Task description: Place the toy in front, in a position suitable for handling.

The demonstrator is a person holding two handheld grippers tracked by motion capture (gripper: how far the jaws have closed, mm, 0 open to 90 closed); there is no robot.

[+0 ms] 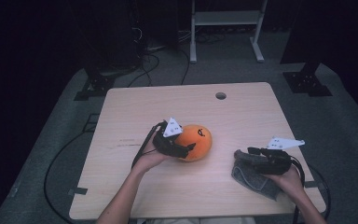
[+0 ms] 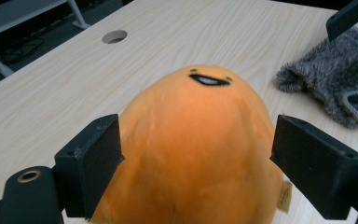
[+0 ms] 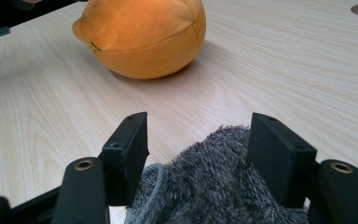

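Bare table (image 1: 242, 116) between orange plush (image 1: 196, 140) and grey cloth (image 1: 251, 175)

Both arms reach in from below; the left gripper (image 1: 189, 148) and the right gripper (image 1: 243, 153) have jaws wide apart.

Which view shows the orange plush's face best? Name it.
The left gripper view: the orange plush sits close, its black smile facing the camera. The high view shows the face tiny; the right gripper view shows a faceless side.
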